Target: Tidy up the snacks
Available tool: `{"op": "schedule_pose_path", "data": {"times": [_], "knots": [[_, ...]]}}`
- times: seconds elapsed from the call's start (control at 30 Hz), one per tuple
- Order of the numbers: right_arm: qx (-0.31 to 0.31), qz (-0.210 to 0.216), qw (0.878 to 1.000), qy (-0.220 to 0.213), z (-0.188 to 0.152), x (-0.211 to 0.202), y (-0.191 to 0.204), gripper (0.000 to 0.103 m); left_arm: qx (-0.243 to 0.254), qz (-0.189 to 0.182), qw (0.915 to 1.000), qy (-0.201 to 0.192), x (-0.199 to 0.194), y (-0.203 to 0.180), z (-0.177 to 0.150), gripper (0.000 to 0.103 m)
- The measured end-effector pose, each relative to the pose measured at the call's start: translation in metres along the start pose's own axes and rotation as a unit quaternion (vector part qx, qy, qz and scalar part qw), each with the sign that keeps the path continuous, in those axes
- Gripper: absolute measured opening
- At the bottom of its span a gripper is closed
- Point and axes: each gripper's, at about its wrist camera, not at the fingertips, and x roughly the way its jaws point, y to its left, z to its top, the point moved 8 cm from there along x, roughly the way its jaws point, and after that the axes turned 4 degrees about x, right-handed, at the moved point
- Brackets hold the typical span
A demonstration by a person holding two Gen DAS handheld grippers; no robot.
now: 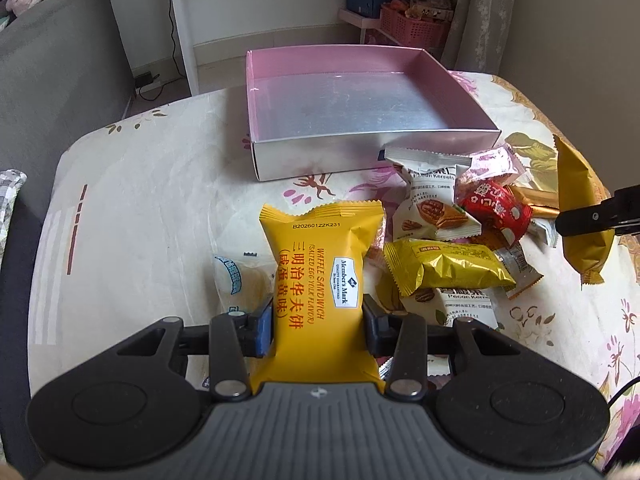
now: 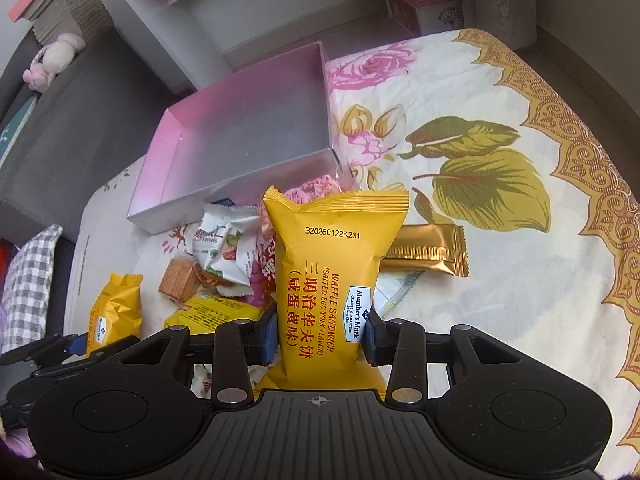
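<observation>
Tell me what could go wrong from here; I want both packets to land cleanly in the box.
1. Each gripper, left and right, pinches its yellow waffle packet low, so the puffy upper part may flop or slip.
2. Both heading for the silver box at once, the grippers could collide.
3. A low swing could scatter the loose snack pile beside the box.

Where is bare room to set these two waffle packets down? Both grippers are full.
The pink box is bare inside. Open cloth lies left of it and right of the gold bar. The snack pile before the box is crowded.
</observation>
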Motion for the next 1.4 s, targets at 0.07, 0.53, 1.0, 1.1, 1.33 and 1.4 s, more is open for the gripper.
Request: {"op": "schedule_pose_path", "data": {"times": [0.07,0.53,1.0,1.1,1.33,1.4], "knots": [[0.006,0.009,1.000,-0.010,0.006,-0.006,0.004,0.039,-0.003,0.000,1.0000,-0.006,-0.003,0.000,0.004,0.039],[0.043,0.063,0.996,-0.039,0.046,-0.003,0.041,0.039,-0.052,0.009,0.9972,-0.053,-0.011,0.011,0.043,0.039],[0.043,0.080,0.994,-0.060,0.100,0.031,0.054,0.039,-0.063,0.031,0.9934,-0.091,0.033,0.022,0.106,0.039],[0.053,0.077,0.993,-0.071,0.114,0.046,0.047,0.039,-0.048,0.038,0.9935,-0.096,0.046,0.017,0.119,0.039],[0.064,0.086,0.990,-0.092,0.135,0.069,0.036,0.039,-0.031,0.050,0.9931,-0.101,0.073,0.017,0.132,0.039],[0.067,0.085,0.990,-0.096,0.138,0.075,0.033,0.039,-0.029,0.054,0.9932,-0.099,0.080,0.018,0.131,0.039]]}}
